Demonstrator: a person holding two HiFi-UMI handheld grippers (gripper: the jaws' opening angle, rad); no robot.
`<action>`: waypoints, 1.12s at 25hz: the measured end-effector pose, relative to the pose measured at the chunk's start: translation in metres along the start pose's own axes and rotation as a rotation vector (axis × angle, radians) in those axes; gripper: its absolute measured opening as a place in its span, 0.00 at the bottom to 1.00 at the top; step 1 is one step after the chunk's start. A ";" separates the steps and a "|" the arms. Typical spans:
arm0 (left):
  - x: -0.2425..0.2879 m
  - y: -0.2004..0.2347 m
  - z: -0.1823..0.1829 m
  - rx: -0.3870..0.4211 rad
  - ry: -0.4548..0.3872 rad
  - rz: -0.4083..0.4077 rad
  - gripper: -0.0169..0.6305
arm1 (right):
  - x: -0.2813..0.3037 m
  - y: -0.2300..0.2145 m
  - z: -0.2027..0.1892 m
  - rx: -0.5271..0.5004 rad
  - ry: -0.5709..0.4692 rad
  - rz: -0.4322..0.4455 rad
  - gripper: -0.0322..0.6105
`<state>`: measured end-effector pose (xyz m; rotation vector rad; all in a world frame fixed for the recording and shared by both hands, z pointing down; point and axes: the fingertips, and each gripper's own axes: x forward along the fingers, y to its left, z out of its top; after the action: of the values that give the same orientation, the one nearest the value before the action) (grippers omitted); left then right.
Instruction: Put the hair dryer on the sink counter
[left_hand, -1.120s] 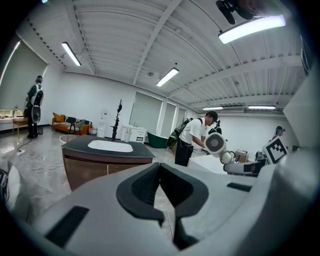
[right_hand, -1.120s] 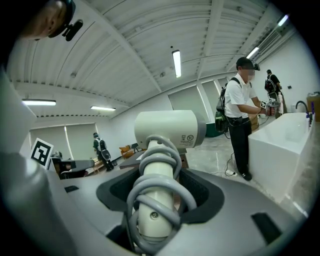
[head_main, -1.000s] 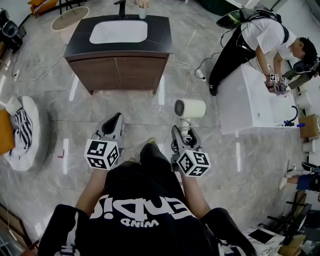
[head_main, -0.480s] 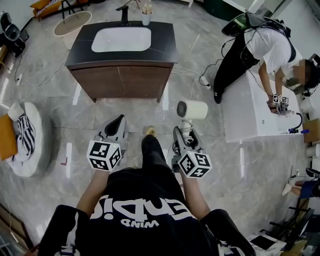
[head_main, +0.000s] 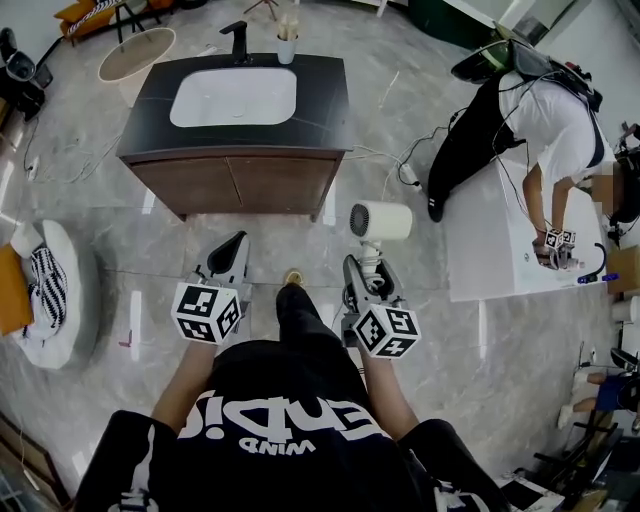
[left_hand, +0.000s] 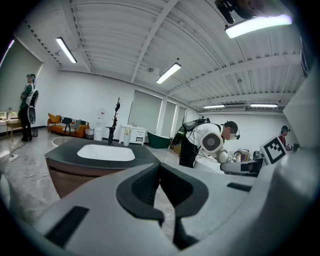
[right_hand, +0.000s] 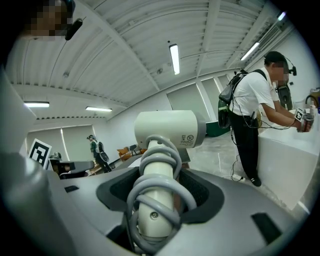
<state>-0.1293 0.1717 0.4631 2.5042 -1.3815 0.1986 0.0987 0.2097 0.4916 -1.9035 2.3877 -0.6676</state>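
The white hair dryer (head_main: 380, 221) stands upright in my right gripper (head_main: 367, 270), which is shut on its cord-wrapped handle (right_hand: 159, 192); its barrel (right_hand: 167, 129) lies across above the jaws. My left gripper (head_main: 230, 252) is beside it on the left, shut with nothing in it, its tips meeting (left_hand: 160, 169). The sink counter (head_main: 322, 95) has a dark top, a white basin (head_main: 234, 96) and a wooden cabinet. It stands ahead of both grippers across a strip of floor, and it also shows in the left gripper view (left_hand: 62, 150).
A black faucet (head_main: 238, 38) and a cup (head_main: 286, 46) stand at the counter's back edge. A person (head_main: 545, 105) bends over a white tub (head_main: 490, 235) at the right, cables (head_main: 398, 165) trailing on the floor. A round cushion (head_main: 50, 280) lies at the left.
The sink counter has grown larger and come lower in the head view as both grippers moved toward it together. The dryer stays in the right gripper. The person at the right has shifted.
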 end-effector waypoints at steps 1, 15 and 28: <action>0.009 0.003 0.004 0.000 0.002 0.000 0.04 | 0.009 -0.003 0.004 0.001 0.004 0.002 0.46; 0.112 0.040 0.056 -0.016 0.023 0.050 0.04 | 0.121 -0.044 0.060 -0.021 0.069 0.053 0.46; 0.188 0.073 0.080 -0.006 0.005 0.104 0.04 | 0.213 -0.070 0.082 -0.043 0.108 0.107 0.46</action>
<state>-0.0917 -0.0411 0.4459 2.4278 -1.5089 0.2212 0.1305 -0.0267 0.4934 -1.7828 2.5673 -0.7358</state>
